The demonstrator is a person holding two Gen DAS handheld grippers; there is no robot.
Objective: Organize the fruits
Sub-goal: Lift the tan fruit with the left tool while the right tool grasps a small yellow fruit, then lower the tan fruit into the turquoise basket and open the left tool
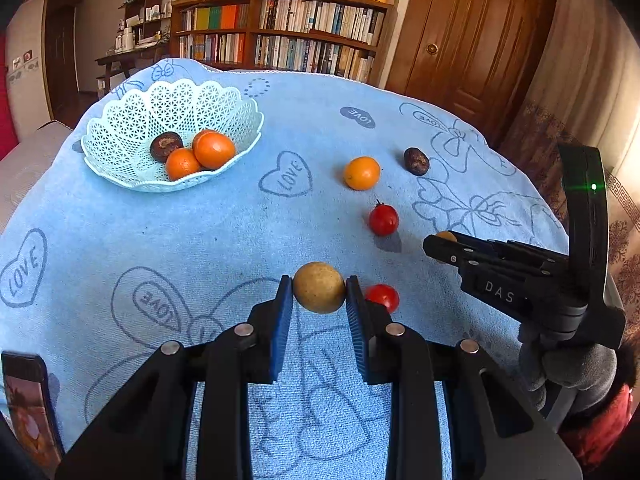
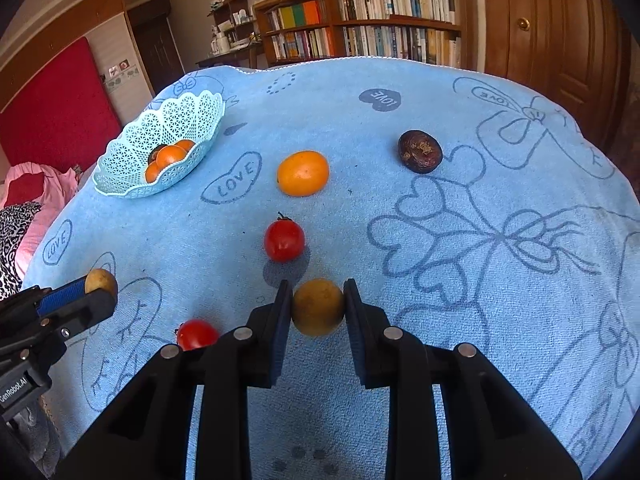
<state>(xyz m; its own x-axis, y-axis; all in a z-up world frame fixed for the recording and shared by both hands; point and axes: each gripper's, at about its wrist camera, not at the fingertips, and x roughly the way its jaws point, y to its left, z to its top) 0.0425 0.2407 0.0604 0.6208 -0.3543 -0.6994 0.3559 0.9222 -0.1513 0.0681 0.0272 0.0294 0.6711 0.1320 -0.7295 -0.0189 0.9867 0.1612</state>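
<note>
Both our jaws are pinched on fruit: the left gripper [image 1: 319, 288] holds a tan round fruit [image 1: 319, 287] across its widest part, and the right gripper [image 2: 317, 306] holds a second tan fruit [image 2: 317, 306] the same way. They look light, firm and smooth, so we judge a gentle mid-line squeeze is enough. Two cherry tomatoes [image 2: 284, 239], an orange [image 2: 303, 173] and a dark fruit [image 2: 419, 151] lie mid-towel; the basket [image 1: 120, 120] sits toward the blue towel's [image 1: 200, 240] far left corner.
</note>
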